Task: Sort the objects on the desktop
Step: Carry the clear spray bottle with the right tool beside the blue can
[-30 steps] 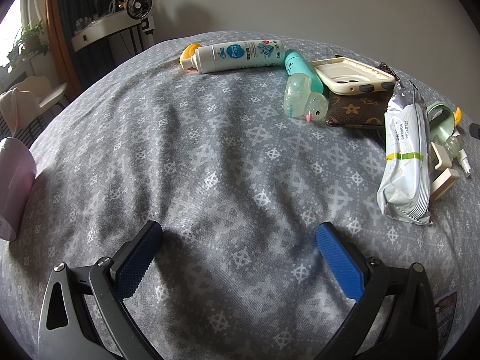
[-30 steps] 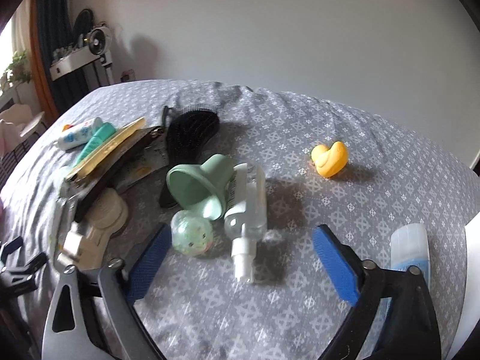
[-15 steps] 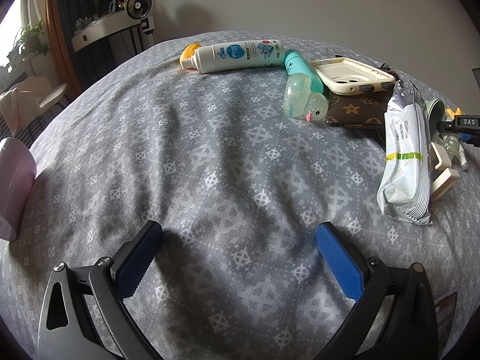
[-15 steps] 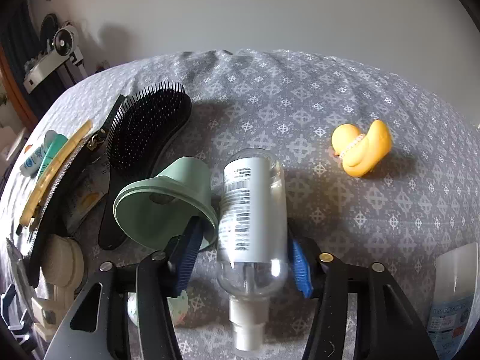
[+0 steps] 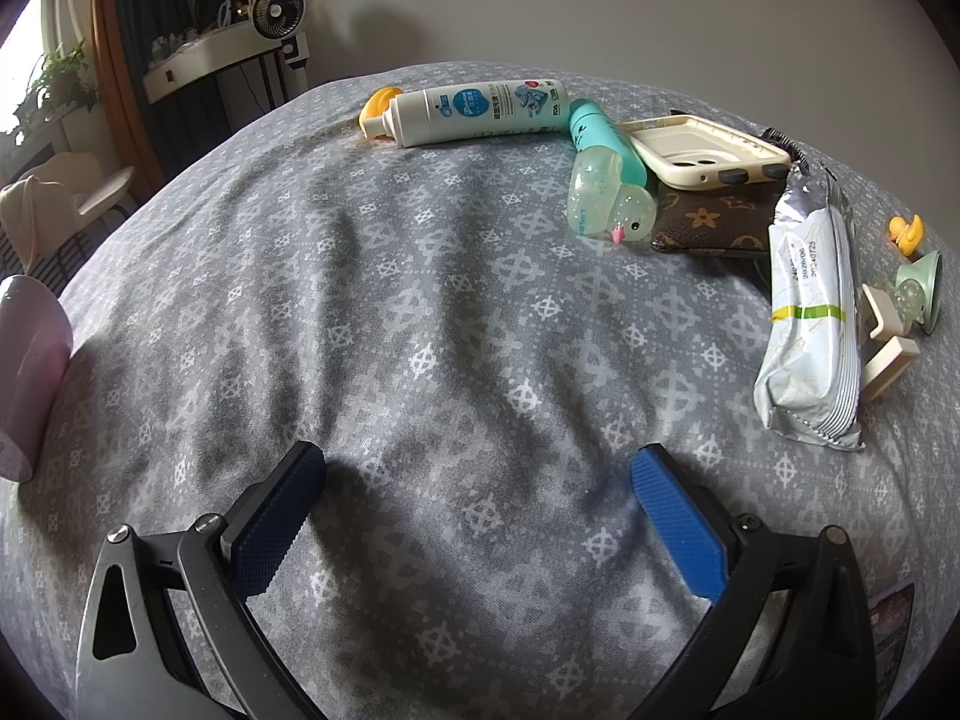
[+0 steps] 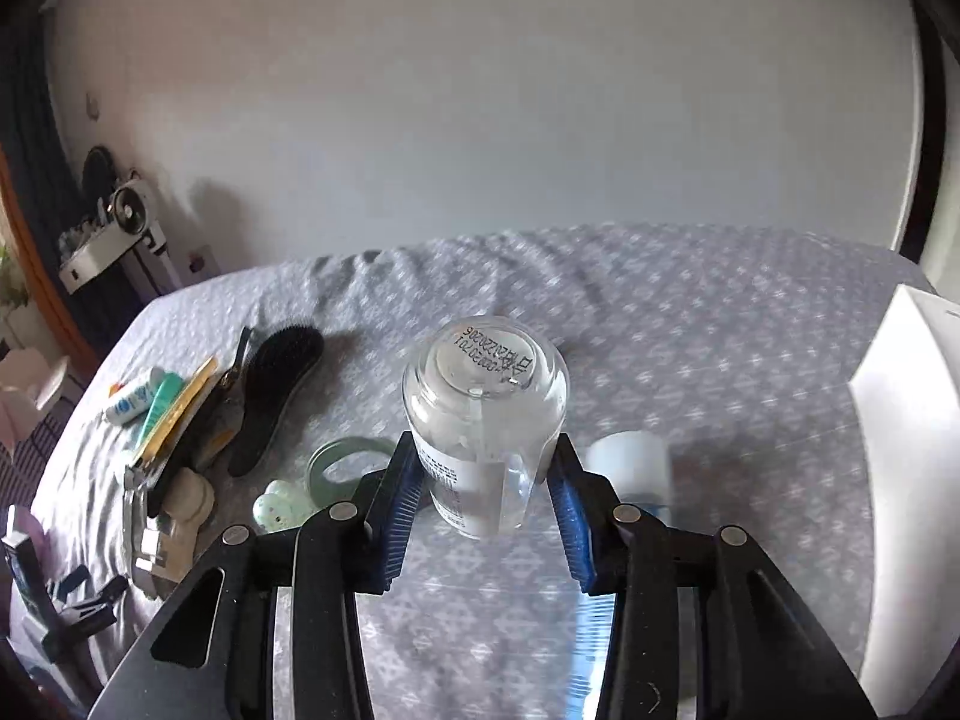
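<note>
My right gripper [image 6: 485, 450] has a clear spray bottle [image 6: 486, 396] between its blue pads, its base towards the camera, lifted off the grey patterned cloth [image 6: 690, 360]. The jaws are still closing and the pads press on the bottle's sides. My left gripper [image 5: 477, 480] hangs open over bare cloth with nothing between its fingers. Along the far side lie a white tube [image 5: 480, 111], a teal bottle [image 5: 600, 138], a clear toy duck [image 5: 612, 198], a phone case [image 5: 702, 150], a brown wallet [image 5: 708, 222] and a wipes pack [image 5: 810, 312].
A black hairbrush [image 6: 276, 390] and a green funnel-shaped cup [image 6: 342, 462] lie left of the held bottle, a small white bottle [image 6: 630, 462] below it. A white box [image 6: 906, 450] stands at the right edge. A yellow duck [image 5: 906, 231] sits far right, a pink object [image 5: 24, 360] far left.
The right gripper went from wide open to closed on the spray bottle, then rose with it and swung right. The bottle is gone from beside the green cup. The left gripper stayed put.
</note>
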A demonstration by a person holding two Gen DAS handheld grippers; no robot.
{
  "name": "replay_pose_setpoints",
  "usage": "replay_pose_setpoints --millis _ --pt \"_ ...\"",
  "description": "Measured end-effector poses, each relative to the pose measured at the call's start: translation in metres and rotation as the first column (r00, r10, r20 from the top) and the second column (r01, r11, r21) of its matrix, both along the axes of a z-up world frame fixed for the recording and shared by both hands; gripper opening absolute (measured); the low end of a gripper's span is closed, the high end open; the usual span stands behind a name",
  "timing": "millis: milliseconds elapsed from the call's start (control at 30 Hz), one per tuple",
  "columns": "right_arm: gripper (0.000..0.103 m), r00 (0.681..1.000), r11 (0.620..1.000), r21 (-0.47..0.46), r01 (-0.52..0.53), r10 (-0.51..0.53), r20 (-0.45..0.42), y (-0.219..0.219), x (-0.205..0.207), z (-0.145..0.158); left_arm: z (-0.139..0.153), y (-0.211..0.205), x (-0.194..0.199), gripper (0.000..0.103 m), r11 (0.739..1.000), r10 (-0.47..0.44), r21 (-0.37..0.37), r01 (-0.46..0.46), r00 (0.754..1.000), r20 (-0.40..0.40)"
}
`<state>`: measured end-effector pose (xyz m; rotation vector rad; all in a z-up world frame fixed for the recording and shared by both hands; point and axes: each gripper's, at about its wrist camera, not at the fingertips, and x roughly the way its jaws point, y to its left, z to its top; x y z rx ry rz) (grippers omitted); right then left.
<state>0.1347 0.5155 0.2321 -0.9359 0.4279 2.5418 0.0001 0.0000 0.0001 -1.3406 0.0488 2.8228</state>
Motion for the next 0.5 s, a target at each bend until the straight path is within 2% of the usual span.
replay_pose_setpoints --millis 67,200,367,500 --pt "0.039 0.998 0.998 0.012 0.063 -0.063 -0.016 0.021 0.023 0.015 0.000 0.000 0.000 0.103 1.000 0.000 0.000 0.000 1.000 0.000" --pt "0.039 0.988 0.978 0.153 0.140 -0.148 0.040 0.039 0.049 0.019 0.000 0.000 0.000 0.103 1.000 -0.001 0.000 0.001 1.000 0.000" --pt "0.039 0.958 0.963 0.097 0.250 -0.260 0.118 0.055 0.063 -0.004 0.000 0.000 0.000 0.103 1.000 -0.001 0.000 0.001 1.000 0.000" --pt "0.039 0.938 0.957 0.044 0.286 -0.289 0.189 0.073 0.063 -0.032 0.001 0.000 0.000 0.103 1.000 -0.002 0.000 0.002 1.000 0.000"
